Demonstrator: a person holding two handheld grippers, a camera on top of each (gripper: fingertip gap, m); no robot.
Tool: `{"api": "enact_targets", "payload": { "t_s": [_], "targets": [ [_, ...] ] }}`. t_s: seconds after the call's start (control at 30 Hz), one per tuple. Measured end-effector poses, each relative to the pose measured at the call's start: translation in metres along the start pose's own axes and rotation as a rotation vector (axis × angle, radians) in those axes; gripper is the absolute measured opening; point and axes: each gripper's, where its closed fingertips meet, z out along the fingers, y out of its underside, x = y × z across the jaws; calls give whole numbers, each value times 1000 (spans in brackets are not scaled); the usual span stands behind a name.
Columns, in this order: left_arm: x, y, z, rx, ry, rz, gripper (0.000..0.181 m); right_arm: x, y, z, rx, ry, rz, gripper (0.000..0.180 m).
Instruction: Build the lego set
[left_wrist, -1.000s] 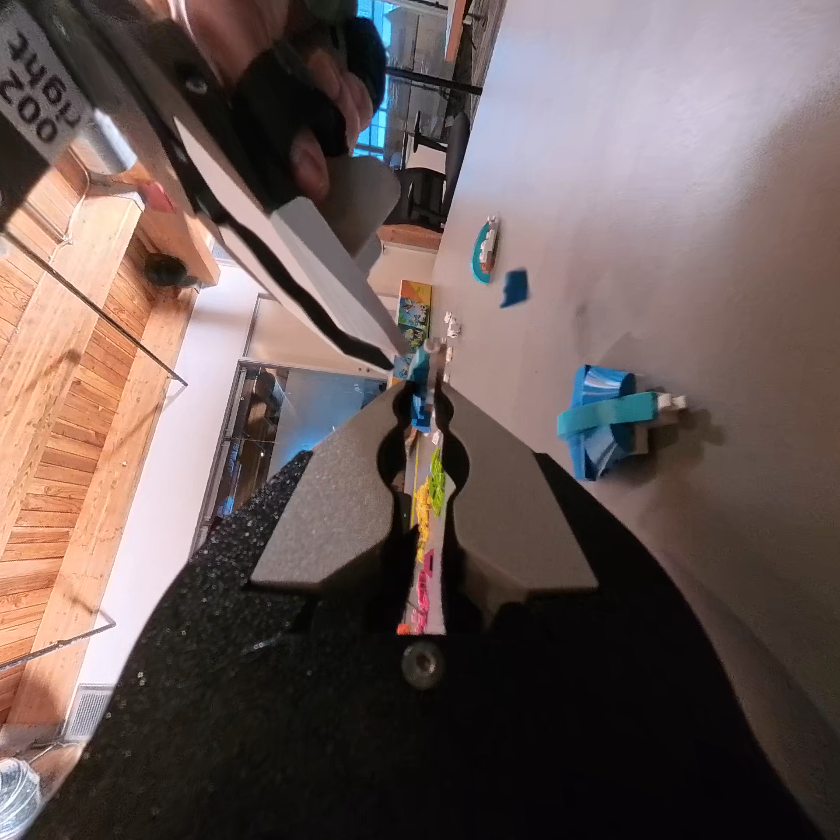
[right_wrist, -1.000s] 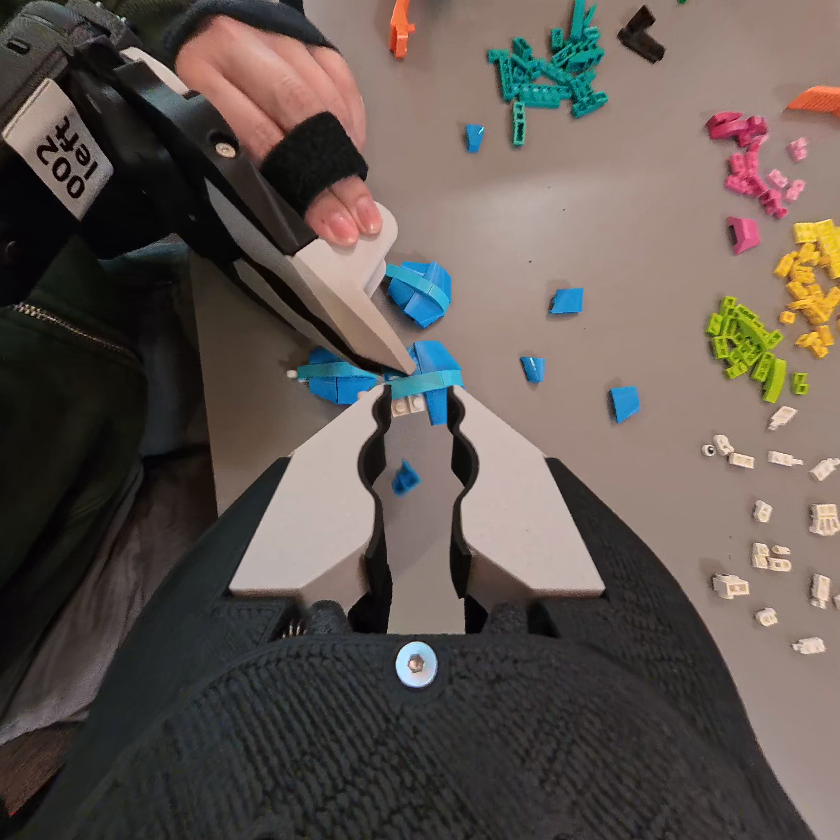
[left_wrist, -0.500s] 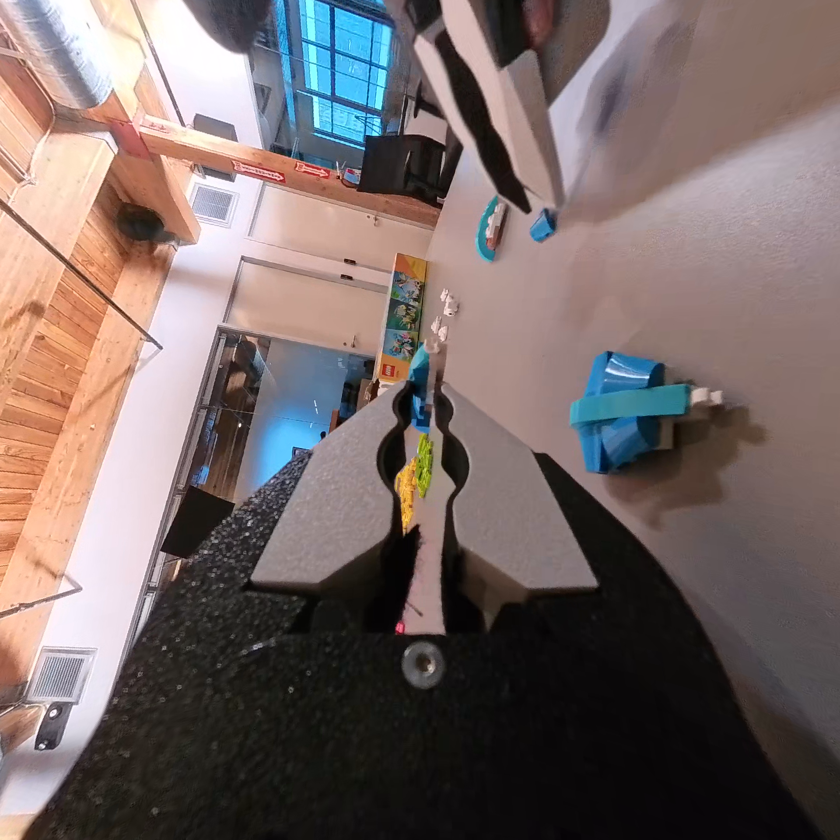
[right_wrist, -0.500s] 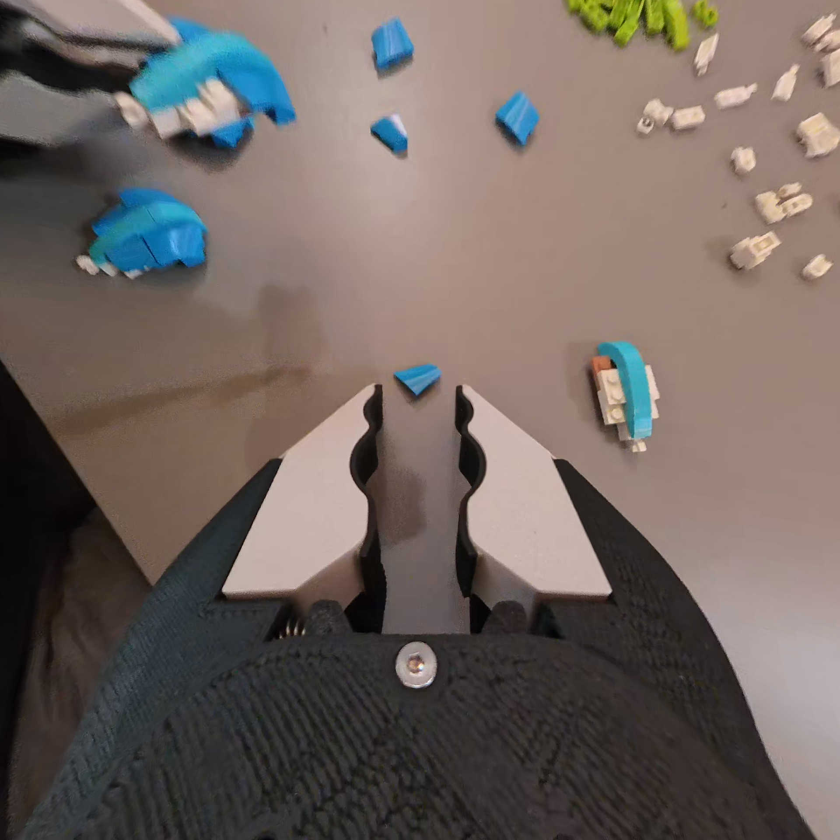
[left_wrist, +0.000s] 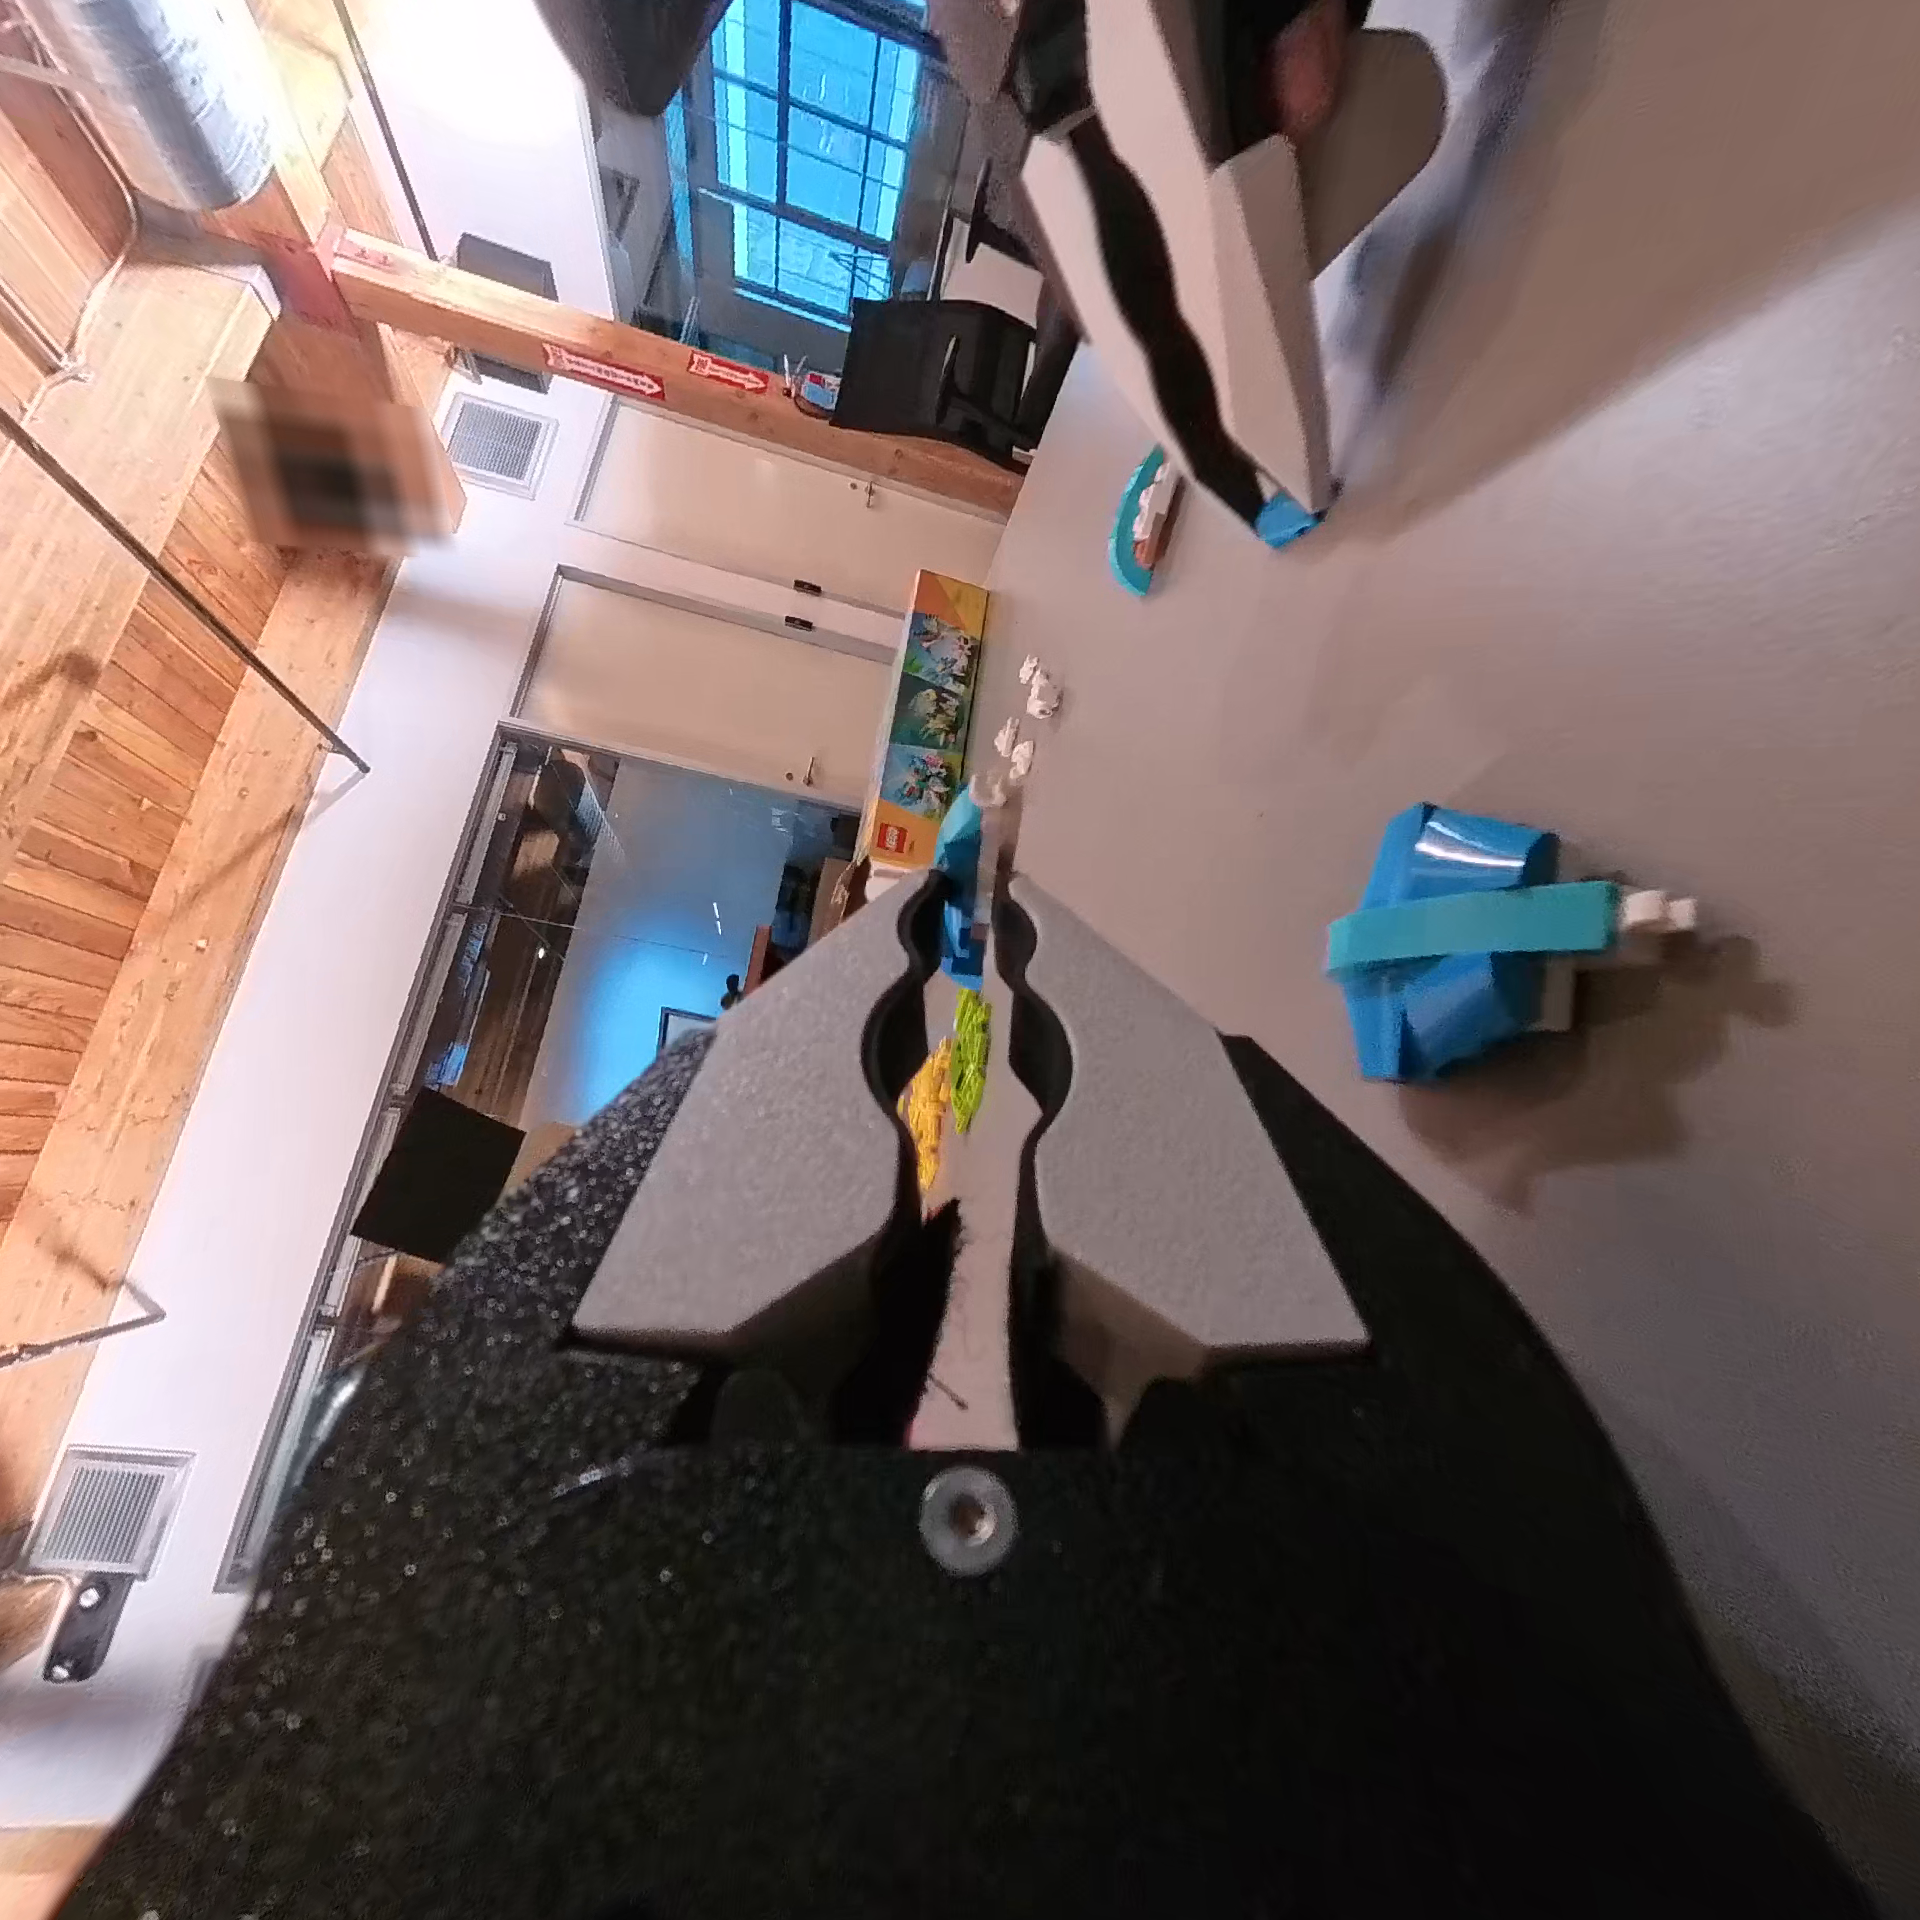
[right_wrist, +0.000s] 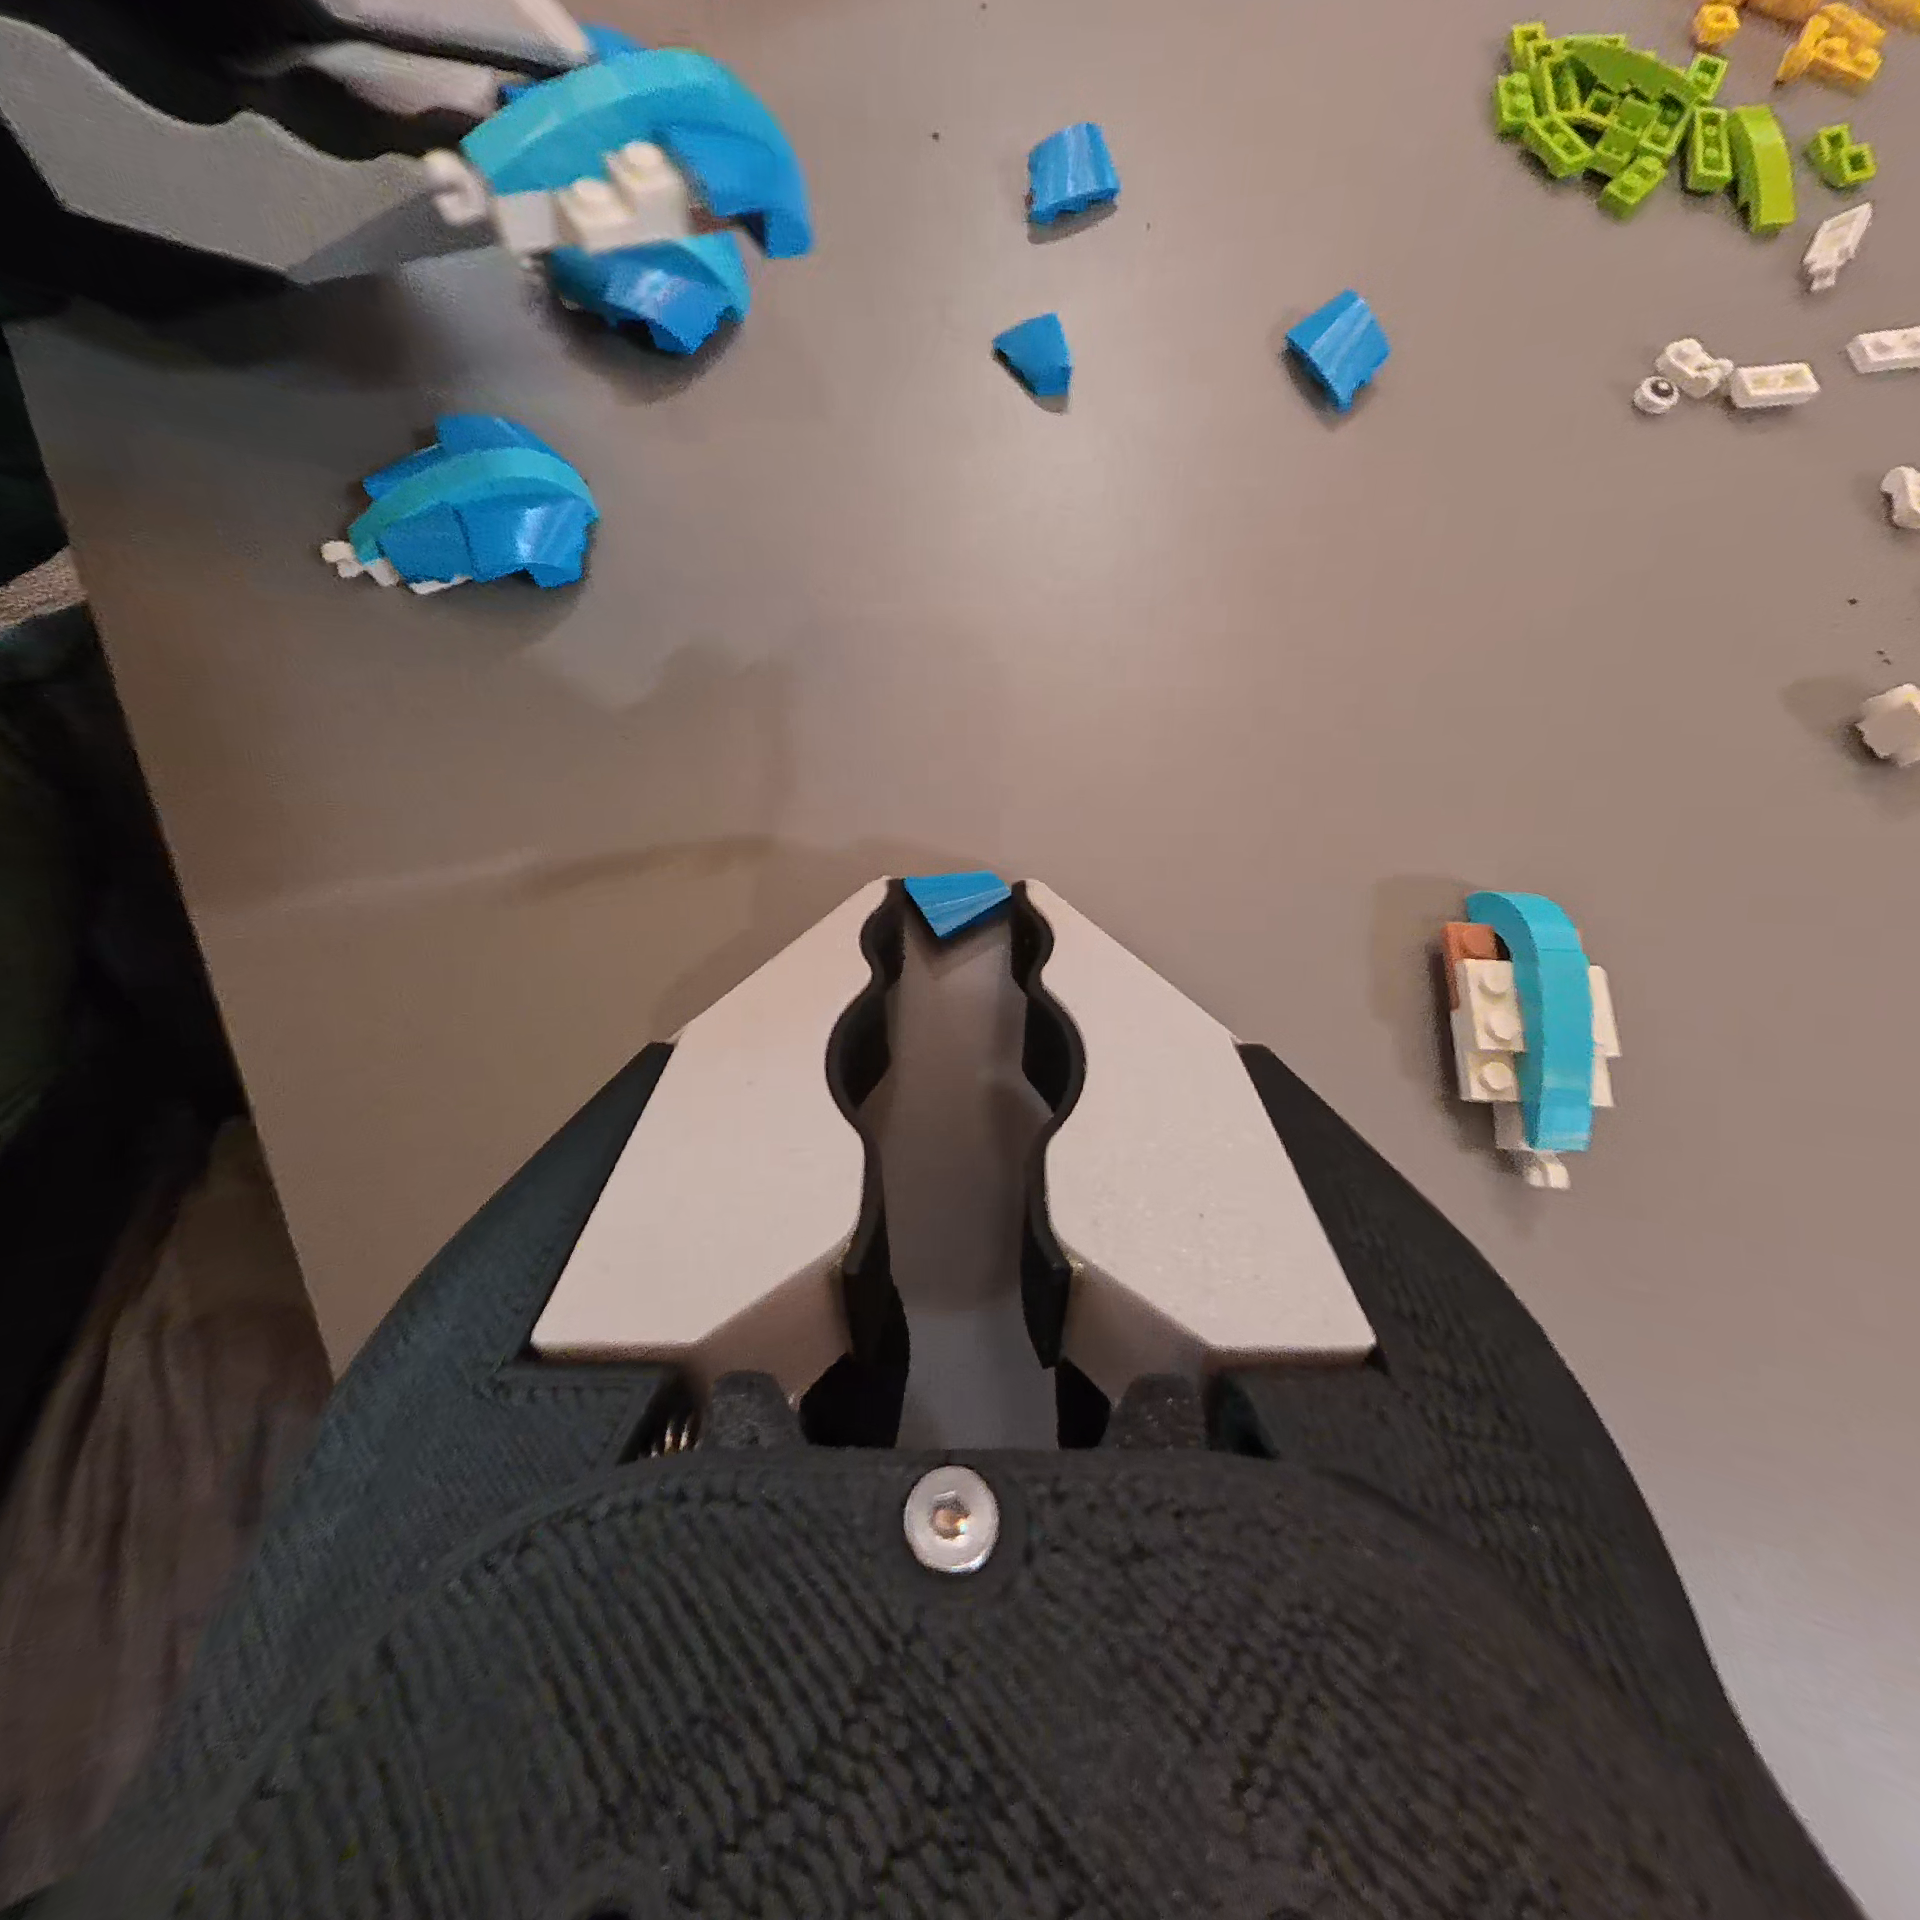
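My left gripper (left_wrist: 961, 904) is shut on a blue and white Lego assembly (right_wrist: 634, 166) and holds it above the grey table (right_wrist: 1039, 644), at the top left of the right wrist view. My right gripper (right_wrist: 954, 891) is low on the table. Its jaws have closed in on both sides of a small blue wedge piece (right_wrist: 954, 902), which lies between the tips. The right gripper also shows in the left wrist view (left_wrist: 1278, 488), tips down on that wedge (left_wrist: 1283, 520). A second blue assembly (right_wrist: 468, 509) lies on the table (left_wrist: 1455, 966).
A teal arch on white bricks (right_wrist: 1527, 1029) lies to the right. Three loose blue pieces (right_wrist: 1070, 171) lie farther out. Green (right_wrist: 1642, 114), yellow and white (right_wrist: 1766, 384) piles lie at the far right. The table edge (right_wrist: 156, 727) runs down the left. A Lego box (left_wrist: 930, 727) stands at the back. The tips of one gripper are about 12 cm away from the tips of the other.
My right gripper let go of the assembly, pulled back toward the near table edge and narrowed its jaws around the small blue wedge. My left gripper kept the assembly and lifted it away.
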Motion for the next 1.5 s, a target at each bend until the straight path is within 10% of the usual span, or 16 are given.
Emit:
{"api": "enact_targets", "payload": {
  "t_s": [0.7,1.5],
  "targets": [
    [0,1,0,-1,6,-19,6,-15,0,-2,-13,-79,34,45],
    [3,-2,1,15,26,-10,6,-41,-5,4,38,-222,-70,27]
  ]
}}
